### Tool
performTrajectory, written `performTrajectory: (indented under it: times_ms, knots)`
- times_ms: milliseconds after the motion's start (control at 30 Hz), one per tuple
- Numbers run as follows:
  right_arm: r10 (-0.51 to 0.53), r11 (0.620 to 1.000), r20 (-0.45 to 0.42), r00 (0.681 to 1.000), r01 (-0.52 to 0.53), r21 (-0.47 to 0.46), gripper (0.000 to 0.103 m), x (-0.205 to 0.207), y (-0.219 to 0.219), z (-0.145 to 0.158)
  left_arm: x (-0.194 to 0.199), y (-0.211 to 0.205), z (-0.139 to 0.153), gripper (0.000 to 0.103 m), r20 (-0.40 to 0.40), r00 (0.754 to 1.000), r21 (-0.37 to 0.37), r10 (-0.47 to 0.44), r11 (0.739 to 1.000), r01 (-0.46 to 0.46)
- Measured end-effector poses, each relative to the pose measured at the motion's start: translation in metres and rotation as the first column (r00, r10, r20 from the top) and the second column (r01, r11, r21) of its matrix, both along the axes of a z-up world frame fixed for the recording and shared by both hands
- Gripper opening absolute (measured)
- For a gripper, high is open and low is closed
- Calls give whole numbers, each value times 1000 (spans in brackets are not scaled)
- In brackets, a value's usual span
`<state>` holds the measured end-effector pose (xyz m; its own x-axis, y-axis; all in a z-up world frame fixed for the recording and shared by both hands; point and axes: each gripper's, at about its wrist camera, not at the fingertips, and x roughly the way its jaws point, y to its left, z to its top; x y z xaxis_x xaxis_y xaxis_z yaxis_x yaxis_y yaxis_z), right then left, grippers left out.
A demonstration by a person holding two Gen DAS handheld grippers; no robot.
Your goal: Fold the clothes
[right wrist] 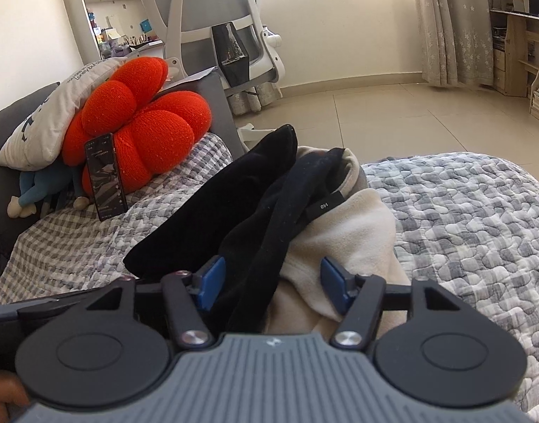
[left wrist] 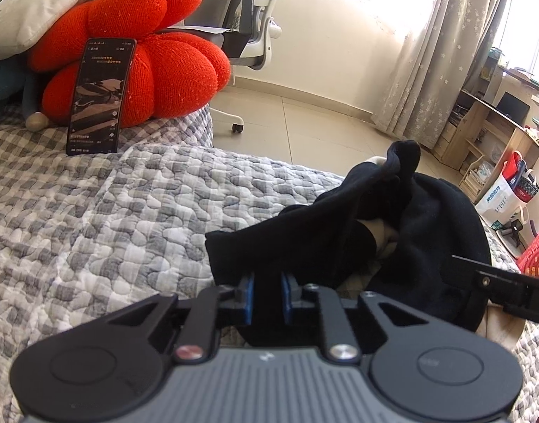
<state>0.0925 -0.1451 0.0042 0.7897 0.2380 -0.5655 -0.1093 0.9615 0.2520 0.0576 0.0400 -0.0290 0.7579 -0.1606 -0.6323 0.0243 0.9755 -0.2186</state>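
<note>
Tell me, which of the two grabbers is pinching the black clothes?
The left gripper: its blue pads are squeezed onto the black garment. The right gripper is different; its pads stand wide apart around the cloth.

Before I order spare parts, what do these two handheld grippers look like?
Both look alike. The left gripper and right gripper each have a grey ribbed body, black linkage arms with silver pivot screws, two round black discs and blue-padded fingers. No cables or sleeves show.

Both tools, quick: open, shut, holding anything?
Left tool: shut on the black garment.
Right tool: open, pads apart around the black garment and cream fleece, gripping neither.
</note>
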Motion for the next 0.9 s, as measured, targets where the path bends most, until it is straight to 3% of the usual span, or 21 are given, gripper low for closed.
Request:
performTrajectory:
  times_ms: [100,300,767,900]
  knots:
    - [-21,1000,-4,1000,21,1,29,1,-6,-2,0,4,1,10,2,1000,0,26,1000,-26]
    - [-31,998,-12,999,32,55,14,-2,-16,0,-2,14,7,8,37,992,80,124,989,-127]
    - [-7,996,-4,1000,7,93,10,-9,-17,5,5,46,9,5,59,957,149,284,945,-290]
    - [-10,993,-6,1000,11,117,20,-8,-20,6,8,52,5,5,34,955,133,294,946,-296]
